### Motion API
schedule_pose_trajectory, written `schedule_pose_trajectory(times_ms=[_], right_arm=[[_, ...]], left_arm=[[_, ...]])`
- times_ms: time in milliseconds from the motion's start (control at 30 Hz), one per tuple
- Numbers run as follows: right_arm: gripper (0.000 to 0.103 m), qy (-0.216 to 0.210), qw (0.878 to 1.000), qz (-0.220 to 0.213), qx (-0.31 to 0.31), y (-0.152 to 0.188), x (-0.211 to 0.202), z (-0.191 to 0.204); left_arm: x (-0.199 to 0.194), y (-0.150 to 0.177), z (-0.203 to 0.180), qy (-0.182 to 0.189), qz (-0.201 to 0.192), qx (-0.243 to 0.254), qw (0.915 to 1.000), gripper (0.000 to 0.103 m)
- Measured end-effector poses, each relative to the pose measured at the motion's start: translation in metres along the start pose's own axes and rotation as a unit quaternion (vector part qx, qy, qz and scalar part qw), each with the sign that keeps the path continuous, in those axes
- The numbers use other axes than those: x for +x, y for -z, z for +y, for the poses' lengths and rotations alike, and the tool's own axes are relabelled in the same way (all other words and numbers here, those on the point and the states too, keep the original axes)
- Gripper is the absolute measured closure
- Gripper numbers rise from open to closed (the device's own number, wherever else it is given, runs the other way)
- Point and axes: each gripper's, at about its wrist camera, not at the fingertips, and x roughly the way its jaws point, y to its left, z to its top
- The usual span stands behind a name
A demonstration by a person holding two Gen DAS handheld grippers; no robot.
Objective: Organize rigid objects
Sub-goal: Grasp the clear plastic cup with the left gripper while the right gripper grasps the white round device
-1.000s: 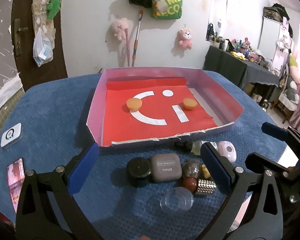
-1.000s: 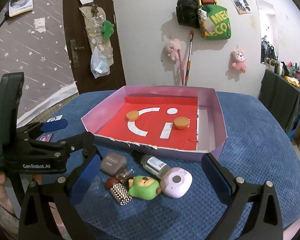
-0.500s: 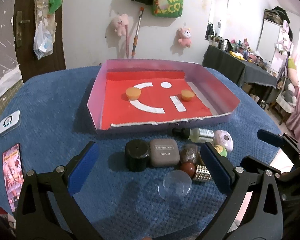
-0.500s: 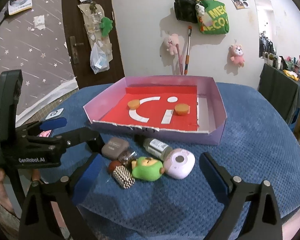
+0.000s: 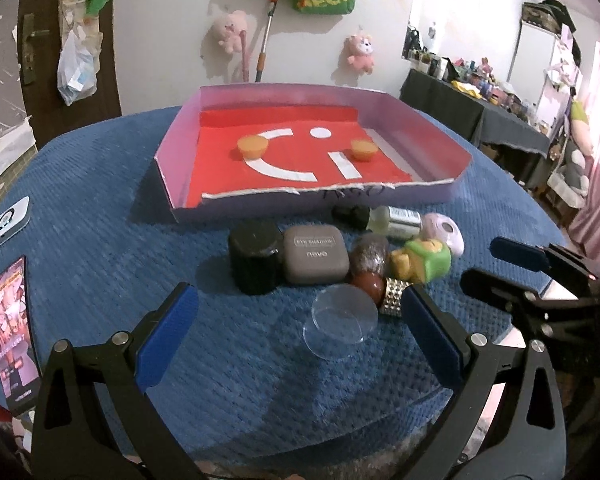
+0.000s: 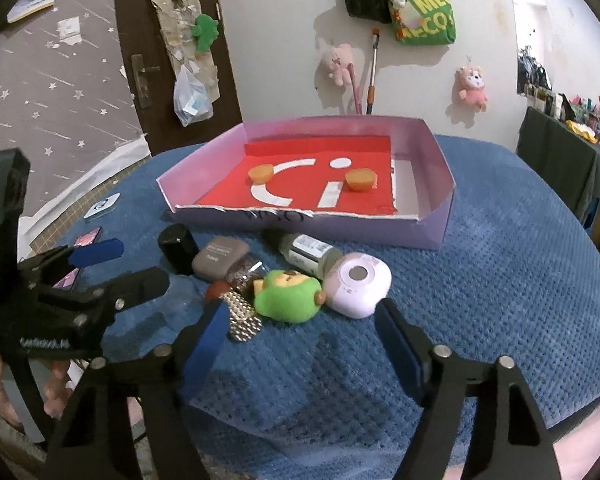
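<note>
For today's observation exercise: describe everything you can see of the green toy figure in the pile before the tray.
The green toy figure looks like glossy moulded plastic, with a rounded green body, yellow parts and a small face. It lies tipped over on the blue cloth, against the pale pink round case and near the studded silver piece. Neither gripper touches it.

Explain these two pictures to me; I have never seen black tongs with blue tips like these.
They are hand-held claws, one in each of a person's hands, each with a camera looking along its two fingers. One picture is from the left claw, the other from the right claw. Both are open and hold nothing. On the blue textured cloth stands a shallow lilac cardboard tray with a red floor, holding two small orange cups. In front lies a cluster: a black cylindrical jar, a grey eye-shadow case, a green plastic toy figure, a pale pink round gadget and a clear plastic lid.
</note>
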Motion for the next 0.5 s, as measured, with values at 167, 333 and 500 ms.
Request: schedule_pose_trajectory(times_ms=[167,333,500], right_arm=[[0.039,0.003,1.000,0.017,0.010,0.002,0.011,-0.007],[0.044,0.006,0.999,0.029,0.017,0.004,0.019,-0.012],[0.044,0.034,0.999,0.027,0.026,0.000,0.021,-0.027]], left_arm=[[0.008,0.007,-0.003,0.004,0.015,0.001,0.9999,0.001],[0.014,0.013,-0.003,0.010,0.025,0.001,0.9996,0.001],[0.020,0.015,-0.003,0.012,0.032,-0.004,0.9994,0.001]])
